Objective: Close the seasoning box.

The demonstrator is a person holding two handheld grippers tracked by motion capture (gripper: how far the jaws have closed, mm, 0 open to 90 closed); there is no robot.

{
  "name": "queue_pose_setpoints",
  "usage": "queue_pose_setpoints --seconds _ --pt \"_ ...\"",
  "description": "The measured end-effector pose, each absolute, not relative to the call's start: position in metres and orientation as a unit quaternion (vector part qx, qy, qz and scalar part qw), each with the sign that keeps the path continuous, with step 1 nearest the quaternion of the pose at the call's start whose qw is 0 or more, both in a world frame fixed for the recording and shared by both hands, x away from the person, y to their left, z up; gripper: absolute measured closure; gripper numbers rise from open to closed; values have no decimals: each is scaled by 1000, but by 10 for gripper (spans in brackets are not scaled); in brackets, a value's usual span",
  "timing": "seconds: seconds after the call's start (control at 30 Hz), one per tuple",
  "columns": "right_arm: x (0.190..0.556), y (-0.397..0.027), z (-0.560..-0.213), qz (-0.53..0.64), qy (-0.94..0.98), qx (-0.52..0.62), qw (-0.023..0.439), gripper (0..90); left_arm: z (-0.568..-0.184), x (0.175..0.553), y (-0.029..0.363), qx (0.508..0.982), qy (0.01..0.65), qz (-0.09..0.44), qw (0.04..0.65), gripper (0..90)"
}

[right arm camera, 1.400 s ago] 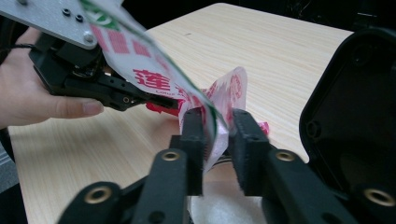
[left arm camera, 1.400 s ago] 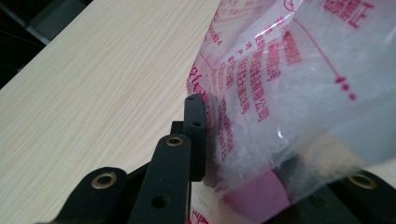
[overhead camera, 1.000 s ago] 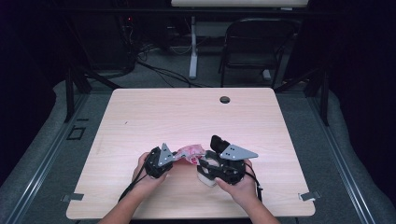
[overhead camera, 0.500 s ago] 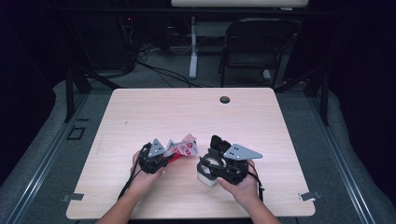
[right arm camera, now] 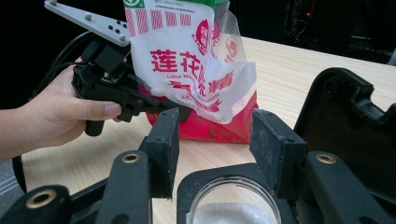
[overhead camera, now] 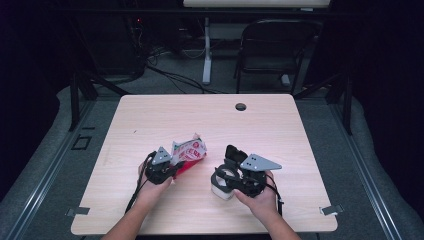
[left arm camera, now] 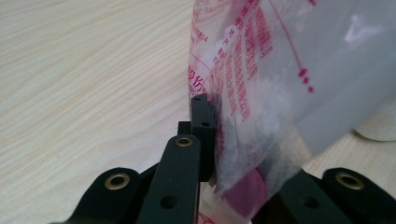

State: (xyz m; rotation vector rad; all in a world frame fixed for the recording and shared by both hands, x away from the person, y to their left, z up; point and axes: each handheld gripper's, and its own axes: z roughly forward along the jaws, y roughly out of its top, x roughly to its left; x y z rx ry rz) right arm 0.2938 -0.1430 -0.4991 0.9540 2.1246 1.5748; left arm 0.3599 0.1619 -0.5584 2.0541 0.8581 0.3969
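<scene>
Nearest the front edge of the tabletop (overhead camera: 200, 120): right gripper (overhead camera: 226, 181) at a small jar (overhead camera: 220, 191) with white granules inside. Fingers (right arm camera: 271, 140) apart on either side of its mouth; cannot tell whether pressing on the rim. Black lid (overhead camera: 234, 152) flipped up behind.

Just left of that: left gripper (overhead camera: 175, 167), fingers (left arm camera: 203, 121) clamped on the lower corner of the sugar bag (overhead camera: 189, 152), having just closed further on it. Bag held upright off the wood, near the jar but apart from it, top open and floppy.

Probably light, with thin, slick film; soft, loose contents likely to shift and sag. Best gripped low, on a pinched fold of film where the grains give some bulk. Tilt slowly to pour. Steady the jar by its rim, since glass tips easily.

Farther back: bare wood, a cable hole (overhead camera: 241, 106), then a dark chair (overhead camera: 275, 50).
</scene>
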Motion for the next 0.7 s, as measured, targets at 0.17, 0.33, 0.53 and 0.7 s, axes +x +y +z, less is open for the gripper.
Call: queue_pose_setpoints --seconds 0.17,0.33,0.53,0.7 --pt "295 -144 -500 550 745 339 166 529 -558 361 166 816 351 160 430 878" --pt "295 -146 -500 549 746 338 168 529 -555 363 174 808 362 166 433 880" --pt "296 -146 -501 549 744 341 167 530 -552 366 186 796 380 175 438 881" --pt "296 -147 -501 547 745 343 167 530 -550 369 199 784 400 185 437 882"
